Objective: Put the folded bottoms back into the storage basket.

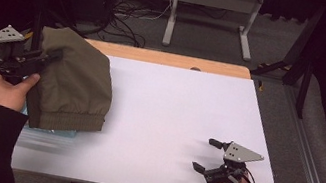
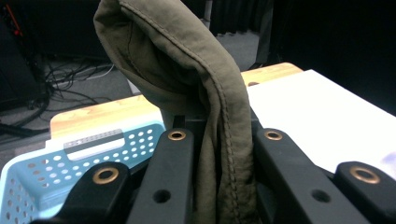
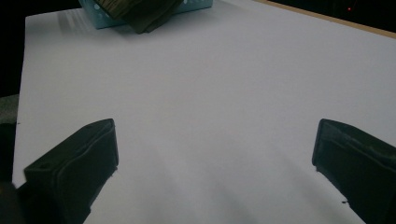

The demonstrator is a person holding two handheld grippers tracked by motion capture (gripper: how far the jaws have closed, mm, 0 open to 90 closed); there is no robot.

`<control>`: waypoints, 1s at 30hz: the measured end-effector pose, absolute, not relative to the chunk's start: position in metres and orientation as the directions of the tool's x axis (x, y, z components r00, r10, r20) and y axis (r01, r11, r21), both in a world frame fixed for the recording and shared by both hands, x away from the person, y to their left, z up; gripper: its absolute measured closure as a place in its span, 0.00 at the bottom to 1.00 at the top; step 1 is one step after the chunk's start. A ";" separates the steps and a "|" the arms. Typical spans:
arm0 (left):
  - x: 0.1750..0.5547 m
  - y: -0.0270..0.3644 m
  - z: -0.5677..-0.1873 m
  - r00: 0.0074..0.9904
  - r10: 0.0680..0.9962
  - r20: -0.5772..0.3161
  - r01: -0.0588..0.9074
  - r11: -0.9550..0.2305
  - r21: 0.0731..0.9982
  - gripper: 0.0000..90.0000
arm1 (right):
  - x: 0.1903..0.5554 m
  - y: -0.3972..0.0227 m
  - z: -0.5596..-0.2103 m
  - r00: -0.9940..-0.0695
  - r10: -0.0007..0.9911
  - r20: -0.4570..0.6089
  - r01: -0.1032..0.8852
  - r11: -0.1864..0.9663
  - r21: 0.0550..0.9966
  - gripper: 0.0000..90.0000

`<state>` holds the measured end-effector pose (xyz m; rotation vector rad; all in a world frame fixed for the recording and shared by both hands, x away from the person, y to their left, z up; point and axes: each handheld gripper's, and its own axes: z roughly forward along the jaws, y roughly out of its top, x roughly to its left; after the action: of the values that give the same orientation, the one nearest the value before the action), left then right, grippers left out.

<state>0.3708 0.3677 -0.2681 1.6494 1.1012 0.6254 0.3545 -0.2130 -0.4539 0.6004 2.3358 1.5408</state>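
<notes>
The left gripper [image 1: 50, 57], at the table's left edge in the high view, has its jaws pinched on a seamed fold of the olive-green garment [image 1: 74, 81] — in the left gripper view the fabric [image 2: 219, 140] rises between the two black jaws and bunches above them. Most of the garment hangs and drapes down from the grip over the light blue perforated basket [image 2: 70, 163], whose rim shows beneath the ribbed hem at the table's near-left corner. The right gripper [image 1: 206, 155] rests low over the white table top [image 1: 172, 113] near the front right, well apart from the garment — its jaws are spread wide with bare table between them. The left hand [image 1: 6, 89] grasps its gripper from below.
</notes>
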 end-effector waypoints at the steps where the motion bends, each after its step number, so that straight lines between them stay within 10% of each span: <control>1: 0.372 0.369 -0.269 0.447 0.887 -0.112 0.368 -0.069 0.927 0.91 | 0.355 -0.213 -0.454 -0.875 0.485 -0.004 0.187 0.346 0.920 0.01; 30: 0.409 0.423 -0.301 0.322 0.938 -0.129 0.518 -0.060 0.853 0.90 | 0.355 -0.213 -0.454 -0.874 0.486 -0.006 0.187 0.347 0.919 0.01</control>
<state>0.4093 0.4230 -0.3008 1.7103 1.3189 0.6009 0.3546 -0.2129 -0.4540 0.6008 2.3358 1.5372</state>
